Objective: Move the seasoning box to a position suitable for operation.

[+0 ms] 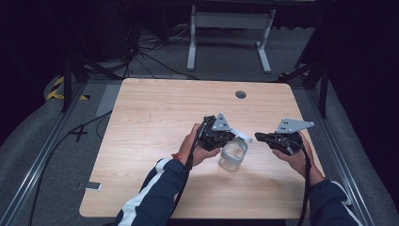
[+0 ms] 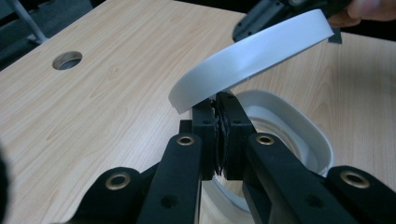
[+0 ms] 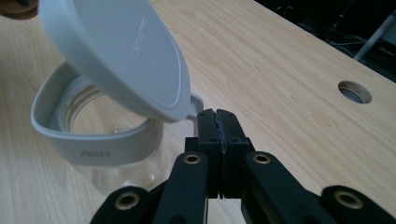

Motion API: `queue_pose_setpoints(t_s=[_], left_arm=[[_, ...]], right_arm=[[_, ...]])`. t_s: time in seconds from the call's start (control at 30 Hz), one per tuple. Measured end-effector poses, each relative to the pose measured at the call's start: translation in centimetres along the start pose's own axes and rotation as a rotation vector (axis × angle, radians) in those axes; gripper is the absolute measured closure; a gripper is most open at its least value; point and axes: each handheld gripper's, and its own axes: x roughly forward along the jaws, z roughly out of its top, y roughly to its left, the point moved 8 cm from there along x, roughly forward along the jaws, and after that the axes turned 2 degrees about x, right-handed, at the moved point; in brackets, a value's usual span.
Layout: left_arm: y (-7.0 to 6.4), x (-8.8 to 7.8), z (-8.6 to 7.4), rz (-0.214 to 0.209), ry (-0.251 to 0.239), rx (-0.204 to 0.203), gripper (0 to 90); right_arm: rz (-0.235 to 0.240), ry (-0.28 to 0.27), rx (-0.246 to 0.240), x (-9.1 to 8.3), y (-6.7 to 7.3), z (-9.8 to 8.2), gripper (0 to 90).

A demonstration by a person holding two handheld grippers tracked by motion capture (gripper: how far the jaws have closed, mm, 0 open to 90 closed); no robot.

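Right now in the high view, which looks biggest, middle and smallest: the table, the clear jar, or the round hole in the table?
1. Table, by far the biggest.
2. Clear jar, middle.
3. Round hole, smallest; it lies farther from the camera, but the gap looks plain.

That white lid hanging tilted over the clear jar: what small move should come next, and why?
Probably carry the white plastic lid sideways, clear of the glass jar with the grey rim, then set it on the wooden table. Both the left tongs and the right tongs are shut on tabs at the lid's edges, it hangs tilted above the open mouth, and bare tabletop lies beside it.
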Motion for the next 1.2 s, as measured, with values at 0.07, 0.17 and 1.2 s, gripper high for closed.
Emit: queue_pose_setpoints(t_s=[0.07, 0.17, 1.2], left_arm=[[0.2, 0.1, 0.4, -0.002, -0.005, 0.009, 86.8], [0.4, 0.4, 0.8, -0.003, -0.009, 0.016, 86.5], [1.3, -2.7, -1.6, 0.044, 0.02, 0.019, 81.5]], right_arm=[[-0.006, 0.009, 0.006, -0.3, 0.0, -0.5, 89.4], [-0.022, 0.018, 0.011, -0.8, -0.1, -1.2, 89.4], [-0.003, 0.028, 0.023, -1.1, 0.1, -1.7, 88.9]])
